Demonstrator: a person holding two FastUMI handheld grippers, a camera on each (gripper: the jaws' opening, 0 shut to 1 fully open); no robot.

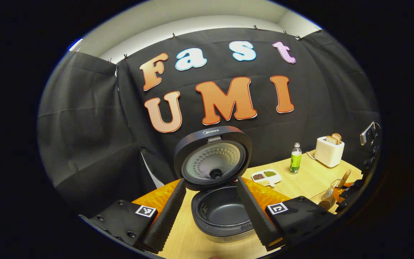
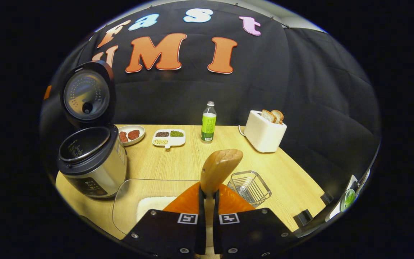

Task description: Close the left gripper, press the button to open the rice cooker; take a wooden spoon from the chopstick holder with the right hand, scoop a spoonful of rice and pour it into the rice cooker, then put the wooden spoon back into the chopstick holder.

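We hold the wooden spoon [image 2: 218, 169] pinched between the right gripper [image 2: 207, 201] fingers, bowl ahead of the tips. Left gripper [image 1: 210, 212] fingers stand spread before the open rice cooker [image 2: 92, 162]. We judge scooping comes next: dip the bowl into the rice [image 2: 153, 207], just left of the fingers, and keep it level

Rice cooker [image 2: 92, 163] pot mouth is open from above, but the raised lid [image 2: 86, 94] stands upright behind it and blocks any approach from the back. Bare table [image 2: 178, 162] runs between cooker and wire holder [image 2: 250, 186]; clear container [image 2: 135, 201] of rice sits low in front there. Bottle [image 2: 208, 122], toaster [image 2: 263, 131] and small dishes [image 2: 168, 137] line the far edge, well apart from the cooker.
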